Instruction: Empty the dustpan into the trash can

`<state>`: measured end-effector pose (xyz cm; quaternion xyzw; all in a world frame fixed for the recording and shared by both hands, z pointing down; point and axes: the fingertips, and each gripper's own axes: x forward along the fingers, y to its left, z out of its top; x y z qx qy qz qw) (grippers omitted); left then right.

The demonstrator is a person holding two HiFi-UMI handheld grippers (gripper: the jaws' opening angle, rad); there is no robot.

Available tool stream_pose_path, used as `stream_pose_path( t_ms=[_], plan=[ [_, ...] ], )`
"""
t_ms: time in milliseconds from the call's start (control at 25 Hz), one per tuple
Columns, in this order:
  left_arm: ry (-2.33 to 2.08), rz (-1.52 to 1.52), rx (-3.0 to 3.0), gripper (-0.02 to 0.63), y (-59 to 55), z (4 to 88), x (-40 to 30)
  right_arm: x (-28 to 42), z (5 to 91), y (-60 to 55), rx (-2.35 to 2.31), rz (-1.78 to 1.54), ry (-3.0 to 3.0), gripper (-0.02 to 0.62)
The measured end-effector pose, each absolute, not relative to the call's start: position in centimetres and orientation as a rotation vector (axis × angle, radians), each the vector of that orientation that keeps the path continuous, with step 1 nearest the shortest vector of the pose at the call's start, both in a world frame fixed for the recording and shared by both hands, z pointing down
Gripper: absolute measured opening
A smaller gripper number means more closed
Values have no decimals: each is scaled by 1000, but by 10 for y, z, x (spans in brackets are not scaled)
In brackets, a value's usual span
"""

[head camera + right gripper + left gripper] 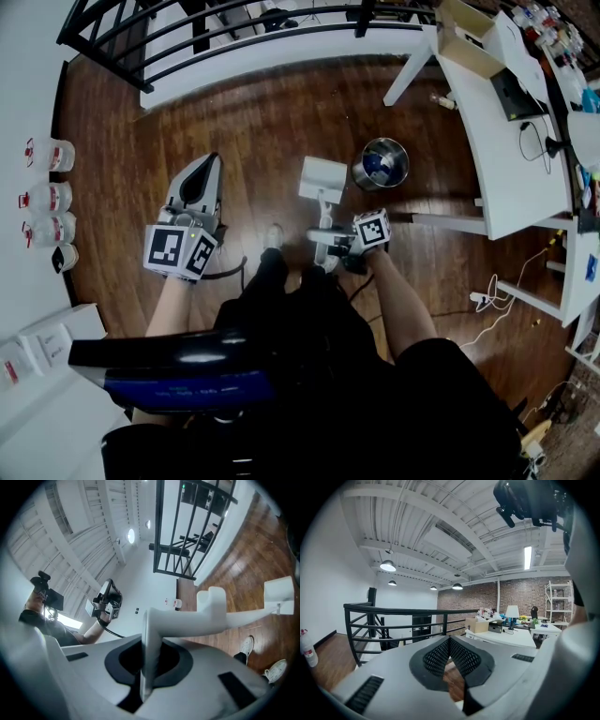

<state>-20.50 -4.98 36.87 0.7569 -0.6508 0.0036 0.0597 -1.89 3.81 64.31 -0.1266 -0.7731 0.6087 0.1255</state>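
A white dustpan [322,178] hangs over the wood floor just left of a round metal trash can [381,163], which has something blue inside. My right gripper [325,240] is shut on the dustpan's handle. In the right gripper view the flat end of the handle [149,644] stands clamped between the jaws of the gripper [148,670], and the pan [280,592] sticks out at the far right. My left gripper [208,165] is to the left of the dustpan. It is shut and holds nothing, its pads meeting in the left gripper view [450,641].
A white desk [506,169] with a cardboard box [466,37] stands to the right of the can. A black railing [234,37] runs along the far side. Several bottles [47,199] line the left wall. Cables [487,300] lie on the floor at right.
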Motion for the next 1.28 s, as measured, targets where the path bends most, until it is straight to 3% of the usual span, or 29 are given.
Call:
stream_pose_path(
  t_ms=[1280],
  plan=[
    [-1928, -10, 2298, 5, -45, 381, -234, -39, 588, 30, -472, 1662, -2325, 37]
  ],
)
